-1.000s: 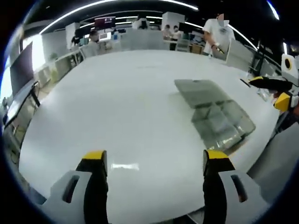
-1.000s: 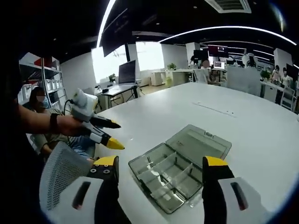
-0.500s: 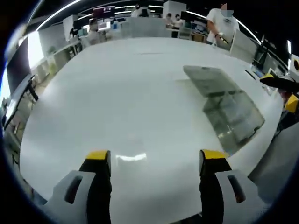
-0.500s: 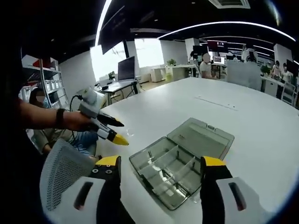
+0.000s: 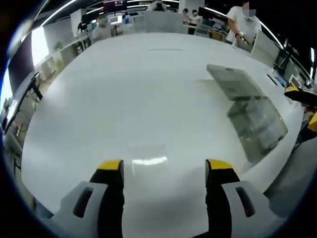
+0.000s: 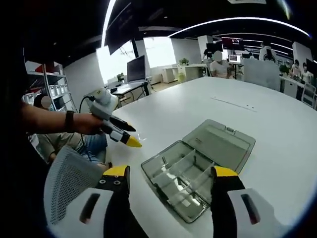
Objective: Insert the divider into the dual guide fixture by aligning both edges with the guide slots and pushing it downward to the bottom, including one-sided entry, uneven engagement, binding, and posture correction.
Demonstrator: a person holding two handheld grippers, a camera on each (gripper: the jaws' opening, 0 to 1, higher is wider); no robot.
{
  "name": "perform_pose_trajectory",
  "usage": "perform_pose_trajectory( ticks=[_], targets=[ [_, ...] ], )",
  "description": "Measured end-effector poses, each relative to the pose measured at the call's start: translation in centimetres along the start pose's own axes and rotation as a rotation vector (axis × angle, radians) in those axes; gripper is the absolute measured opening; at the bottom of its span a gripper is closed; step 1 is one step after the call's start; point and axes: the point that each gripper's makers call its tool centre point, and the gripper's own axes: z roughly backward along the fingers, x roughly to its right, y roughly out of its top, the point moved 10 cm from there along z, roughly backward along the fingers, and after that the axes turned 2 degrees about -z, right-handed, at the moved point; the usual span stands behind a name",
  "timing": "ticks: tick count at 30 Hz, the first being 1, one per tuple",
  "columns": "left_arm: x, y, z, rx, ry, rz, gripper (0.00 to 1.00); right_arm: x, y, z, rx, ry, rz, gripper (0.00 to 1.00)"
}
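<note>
A clear plastic compartment box (image 6: 184,174) lies on the white table (image 6: 257,119) with its lid (image 6: 221,144) folded flat behind it. Clear dividers (image 6: 181,167) stand inside it, splitting it into several cells. My right gripper (image 6: 170,171) hovers just in front of the box, open, with nothing between its jaws. A hand holds my left gripper (image 6: 125,135) to the left of the box, its jaws spread. In the left gripper view the box (image 5: 257,121) and lid (image 5: 232,82) sit at the right, and my left gripper (image 5: 164,166) is open over bare table. The right gripper's yellow tip (image 5: 292,90) shows at the far right.
A grey mesh chair back (image 6: 69,183) stands at the table's near edge, with a seated person (image 6: 42,106) behind it. A standing person (image 5: 242,27) and desks with monitors (image 6: 136,69) lie beyond the table's far side. Bare table (image 5: 133,89) spreads left of the box.
The left gripper has moved closer to the box and dipped a little toward the table, with its jaws slightly narrower. The right gripper's view has shifted slightly; the box itself has not moved.
</note>
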Motion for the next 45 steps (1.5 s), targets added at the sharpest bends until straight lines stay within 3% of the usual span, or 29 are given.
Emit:
perform_pose_trajectory(
  ticks=[15, 20, 26, 33, 45],
  targets=[
    [-0.4, -0.3, -0.5, -0.041, 0.047, -0.005, 0.42, -0.1, -0.1, 0.2, -0.004, 0.0, -0.004, 0.64],
    [-0.5, -0.2, -0.7, -0.059, 0.068, -0.047, 0.4, -0.1, -0.2, 0.3, -0.011, -0.008, -0.004, 0.64],
    [-0.6, 0.1, -0.9, -0.054, 0.084, -0.024, 0.39, 0.0, -0.4, 0.3, -0.018, -0.013, -0.005, 0.63],
    [-0.1, 0.1, -1.0, -0.055, 0.084, -0.031, 0.31, 0.1, -0.4, 0.3, -0.027, -0.014, -0.004, 0.63],
    [-0.2, -0.2, -0.7, -0.035, 0.069, -0.006, 0.3, -0.1, -0.4, 0.1, -0.052, 0.002, 0.012, 0.62]
  ],
)
